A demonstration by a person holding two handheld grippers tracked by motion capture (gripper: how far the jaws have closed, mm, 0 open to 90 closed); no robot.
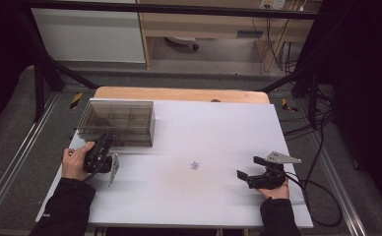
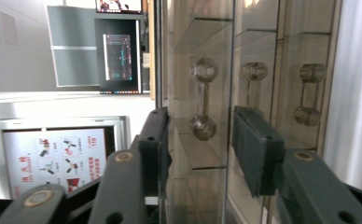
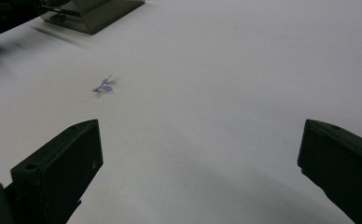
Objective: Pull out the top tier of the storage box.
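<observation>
A clear plastic compartment box stands at the table's back left. My left gripper, turned on its side in a person's hand, has its tips at the box's front wall. In the left gripper view its jaws stand apart and the box wall rises close ahead, with a clear dumbbell-shaped fitting in line between them; I see no pad pressing on it. My right gripper rests low over the table at the front right, its jaws wide open over bare white surface.
A small purple mark sits near the table's middle, also ahead of the right jaws as a purple mark. Black cables trail off the table's right edge. A dark frame post stands beyond the left side.
</observation>
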